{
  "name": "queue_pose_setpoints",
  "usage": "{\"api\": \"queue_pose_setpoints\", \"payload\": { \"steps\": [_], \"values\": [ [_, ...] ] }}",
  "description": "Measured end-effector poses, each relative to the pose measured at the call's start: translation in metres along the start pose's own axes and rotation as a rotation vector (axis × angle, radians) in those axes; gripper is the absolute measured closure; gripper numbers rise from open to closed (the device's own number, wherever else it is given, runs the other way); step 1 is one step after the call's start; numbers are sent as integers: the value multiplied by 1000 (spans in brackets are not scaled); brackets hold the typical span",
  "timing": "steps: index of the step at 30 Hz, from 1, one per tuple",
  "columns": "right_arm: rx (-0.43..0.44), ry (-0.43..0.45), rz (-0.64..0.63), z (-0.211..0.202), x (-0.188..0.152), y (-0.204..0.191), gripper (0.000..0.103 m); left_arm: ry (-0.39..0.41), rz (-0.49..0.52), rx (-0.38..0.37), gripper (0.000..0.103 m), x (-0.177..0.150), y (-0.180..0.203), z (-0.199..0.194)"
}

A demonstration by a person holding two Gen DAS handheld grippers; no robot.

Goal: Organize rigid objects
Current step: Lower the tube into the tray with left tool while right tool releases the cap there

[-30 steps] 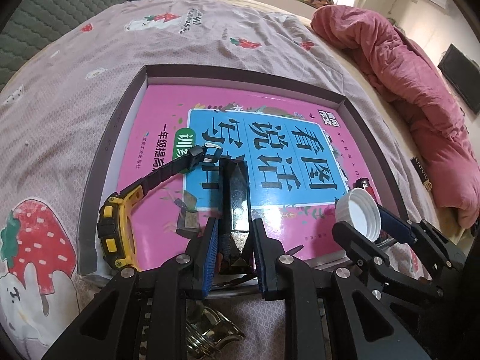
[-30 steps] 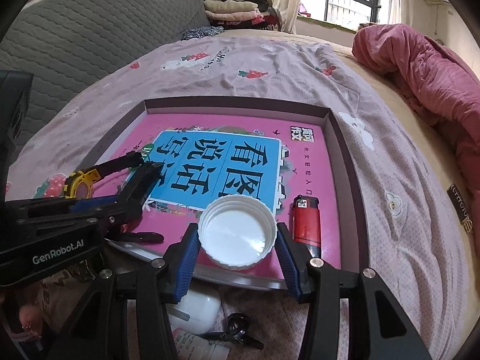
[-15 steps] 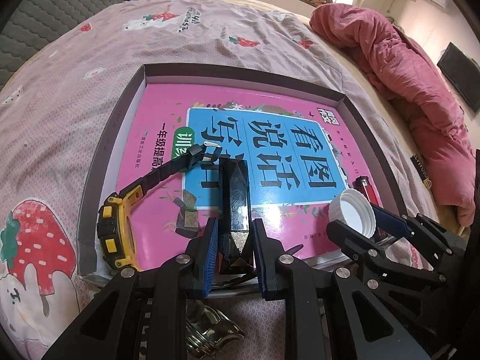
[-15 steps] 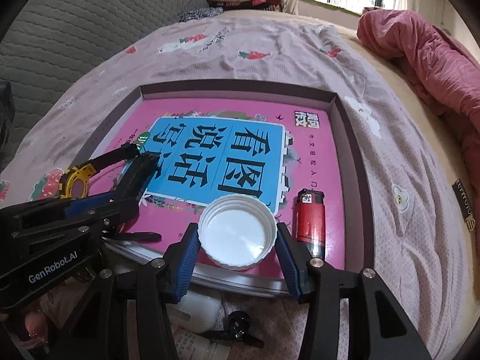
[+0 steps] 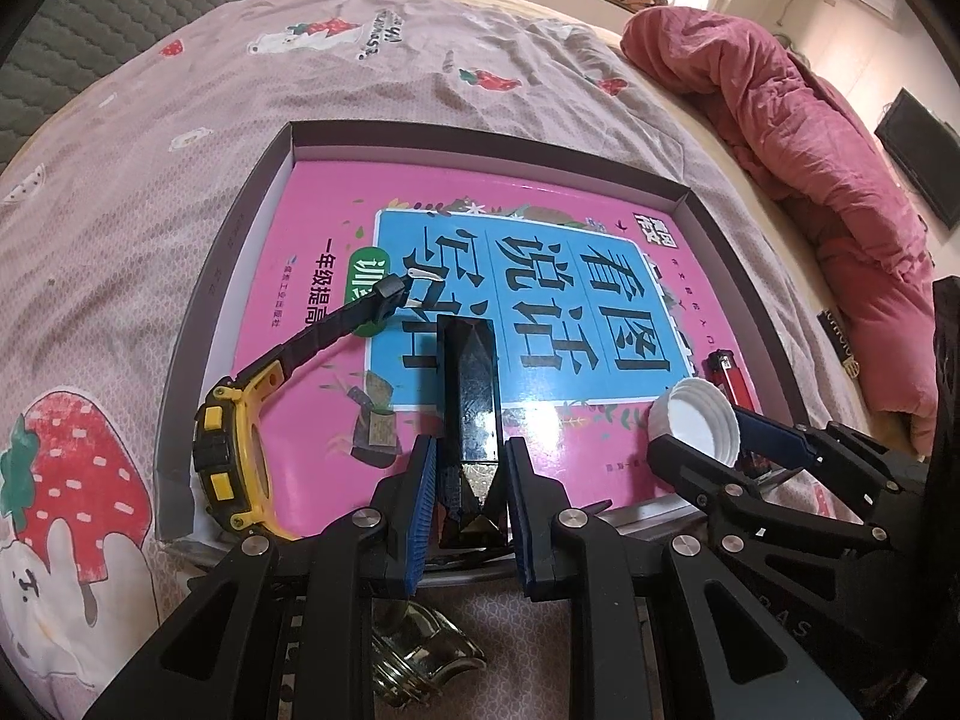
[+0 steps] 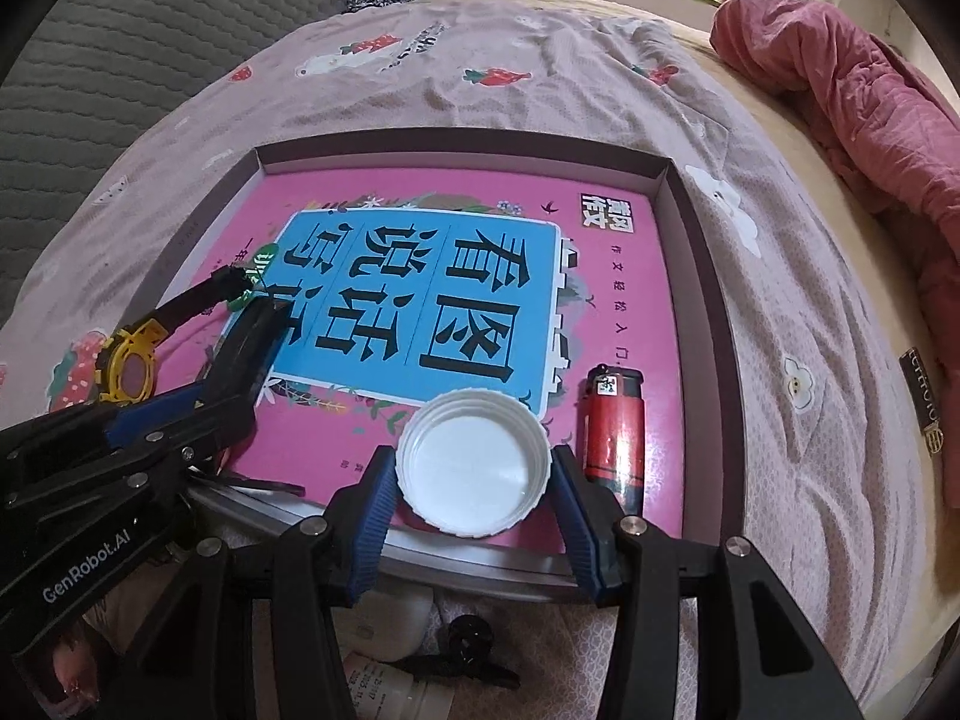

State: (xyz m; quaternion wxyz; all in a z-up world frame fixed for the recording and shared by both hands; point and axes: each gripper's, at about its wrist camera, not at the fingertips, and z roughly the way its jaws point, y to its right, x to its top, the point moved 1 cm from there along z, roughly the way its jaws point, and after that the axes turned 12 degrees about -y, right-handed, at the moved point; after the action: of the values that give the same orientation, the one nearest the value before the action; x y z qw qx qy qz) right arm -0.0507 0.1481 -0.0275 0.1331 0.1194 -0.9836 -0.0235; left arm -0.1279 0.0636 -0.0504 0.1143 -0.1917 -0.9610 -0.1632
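Observation:
A shallow grey box lid [image 5: 243, 222] [image 6: 699, 276] lies on the bed with a pink book [image 5: 324, 222] [image 6: 606, 276] flat inside it. My left gripper [image 5: 469, 498] is shut on a glossy black faceted bar [image 5: 469, 396] that reaches out over the book's near edge. My right gripper [image 6: 474, 489] is shut on a white plastic cap [image 6: 474, 462] [image 5: 696, 414], open side up, just above the book's near right part. A yellow and black watch [image 5: 231, 450] [image 6: 129, 363] lies at the lid's near left. A red lighter [image 6: 615, 432] [image 5: 729, 375] lies on the book right of the cap.
The bed is covered by a pink sheet with strawberry prints [image 5: 78, 450]. A crumpled red quilt [image 5: 810, 138] lies at the right. Near my grippers, outside the lid, sit a brass-coloured metal piece [image 5: 420, 660], a white rounded object [image 6: 390, 624] and a small black clip [image 6: 468, 648].
My right gripper with the cap tilted further down and edged forward over the book, so the lighter now sits closer beside it. The left gripper and black bar stayed still.

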Motion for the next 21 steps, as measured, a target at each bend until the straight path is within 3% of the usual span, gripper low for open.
{"api": "queue_pose_setpoints", "payload": {
  "steps": [10,21],
  "values": [
    [19,26,26,-5,-4,3,51,3,-6,-1,80,0,-2,-2],
    [34,154,55,-25,-26,8,46,13,-17,-18,80,-3,-6,-9]
  ]
}}
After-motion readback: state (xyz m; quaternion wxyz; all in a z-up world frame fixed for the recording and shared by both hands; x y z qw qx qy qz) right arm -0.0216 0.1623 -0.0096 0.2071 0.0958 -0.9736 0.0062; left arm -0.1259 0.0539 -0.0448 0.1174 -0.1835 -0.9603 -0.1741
